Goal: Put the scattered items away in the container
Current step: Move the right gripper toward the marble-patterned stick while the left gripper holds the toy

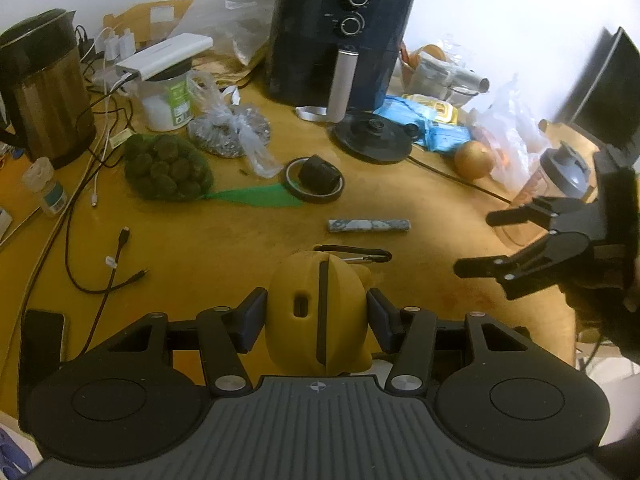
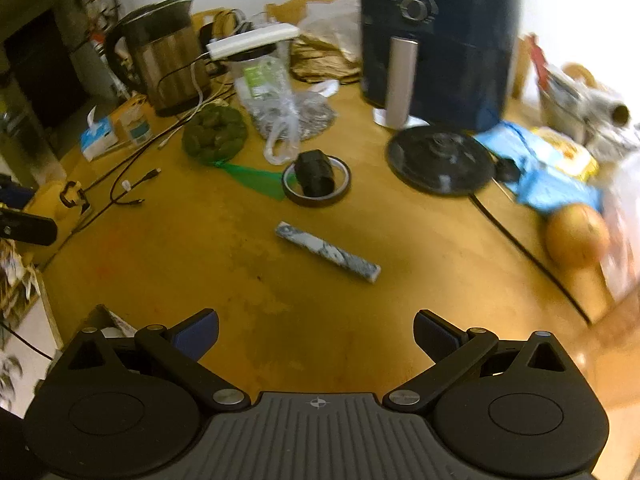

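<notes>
Landmark: tape ring mid-desk, black lump inside it. Left of the ring: green net bag. Nearer than the ring: marbled bar, flat on the desk, touching nothing. Left tongs part-open, pads clamped on yellow case. Right tongs spread wide, nothing between, hovering short of the bar.

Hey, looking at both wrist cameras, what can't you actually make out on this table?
- Container for tidying: in neither view.
- Yellow case between the left gripper pads: its underside is hidden by the gripper body, left wrist view.
- Onion and blue packets: motion-blurred, right wrist view.
- Air fryer: top cut off by the frame edge.
</notes>
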### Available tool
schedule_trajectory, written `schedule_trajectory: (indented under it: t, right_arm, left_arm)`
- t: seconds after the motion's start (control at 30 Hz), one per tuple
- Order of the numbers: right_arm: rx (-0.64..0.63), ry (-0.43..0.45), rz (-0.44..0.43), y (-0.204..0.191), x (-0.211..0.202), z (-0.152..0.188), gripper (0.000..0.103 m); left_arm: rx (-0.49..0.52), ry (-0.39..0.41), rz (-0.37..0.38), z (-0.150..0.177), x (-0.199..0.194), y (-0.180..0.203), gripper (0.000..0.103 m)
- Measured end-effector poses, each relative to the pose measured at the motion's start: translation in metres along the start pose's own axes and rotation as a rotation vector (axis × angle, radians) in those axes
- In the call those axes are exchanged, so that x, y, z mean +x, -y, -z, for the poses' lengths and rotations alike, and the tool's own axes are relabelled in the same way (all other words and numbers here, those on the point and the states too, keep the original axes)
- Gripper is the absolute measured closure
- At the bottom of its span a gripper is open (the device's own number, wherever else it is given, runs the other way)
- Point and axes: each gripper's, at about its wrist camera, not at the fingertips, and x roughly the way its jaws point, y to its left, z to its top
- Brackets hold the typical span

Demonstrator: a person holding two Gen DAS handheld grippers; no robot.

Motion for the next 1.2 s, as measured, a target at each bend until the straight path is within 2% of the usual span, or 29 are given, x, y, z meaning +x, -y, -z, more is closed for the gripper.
schedule_trajectory:
  t: [0.2,0.4,0.67,0.83,0.9,1.1,1.2]
  right_arm:
    - [-0.087,-0.009,0.004,-0.006,0.027,-0.014,0.002]
    - [-0.158,-0.028,0.007,-0.013,0.054,-0.026,0.012]
    - [-0.204,-0.087,0.046,-0.016,0.092,-0.034,0.034]
    - [-0.216,-0.091,0.063,-0.013,0.109,-0.037,0.041]
    - [-0.225,-0.101,0.066,-0.012,0.117,-0.037,0.047]
    - [-0.21,-0.108,0.041,-0.008,0.131,-0.04,0.055]
    - [-0.199,-0.106,0.033,-0.008,0.132,-0.041,0.068]
  left_arm:
    - [-0.026,-0.001,-0.015,0.002,-0.002,-0.01,0.05]
    - [-0.055,-0.005,-0.029,0.005,-0.005,-0.02,0.05]
    - [-0.101,-0.016,-0.056,0.009,-0.006,-0.031,0.05]
    - [-0.121,-0.024,-0.065,0.012,-0.006,-0.038,0.05]
    - [-0.125,-0.028,-0.068,0.012,-0.006,-0.039,0.05]
    - [-0.132,-0.033,-0.073,0.013,-0.006,-0.041,0.05]
    - [-0.137,-0.037,-0.076,0.013,-0.006,-0.043,0.05]
